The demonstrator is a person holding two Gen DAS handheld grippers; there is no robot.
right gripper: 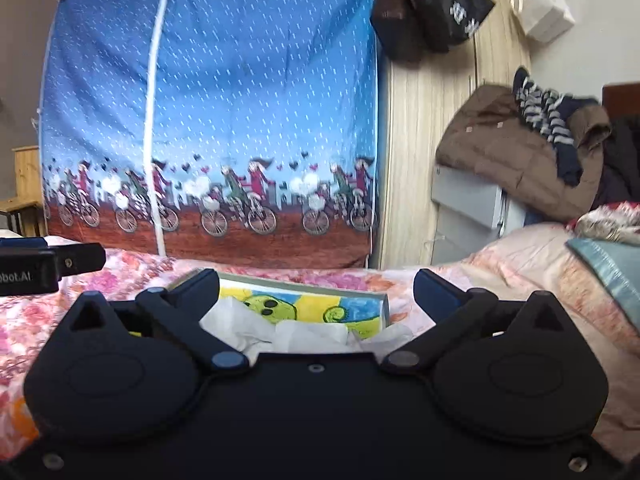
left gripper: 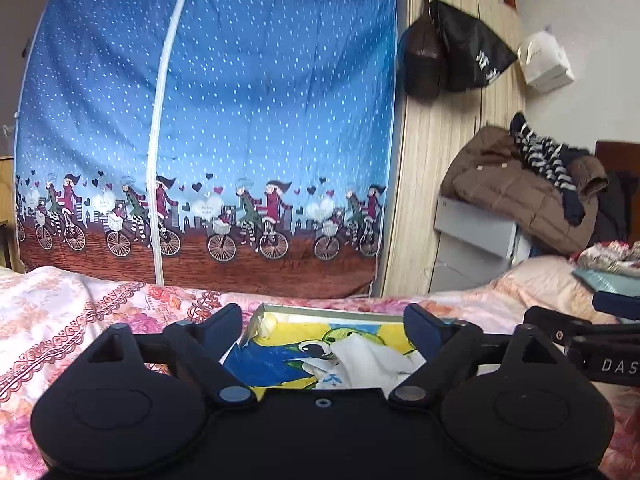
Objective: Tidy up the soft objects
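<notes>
A shallow box with a blue, yellow and green parrot picture on its bottom [left gripper: 292, 354] [right gripper: 320, 308] lies on the floral bed cover. White soft cloth [left gripper: 372, 364] [right gripper: 280, 332] lies crumpled inside it. My left gripper [left gripper: 324, 316] is open and empty, its fingers straddling the box. My right gripper [right gripper: 316, 284] is open and empty above the same box, its fingers wide apart. The right gripper shows at the right edge of the left wrist view [left gripper: 592, 340]. The left gripper's body shows at the left edge of the right wrist view [right gripper: 44, 266].
A blue fabric wardrobe with a cyclist print [left gripper: 208, 128] [right gripper: 216, 112] stands behind the bed. A wooden cabinet with hanging bags [left gripper: 444, 60] is to its right. A brown coat and striped garment [left gripper: 528, 176] lie on grey boxes. Folded bedding [right gripper: 608, 272] lies at right.
</notes>
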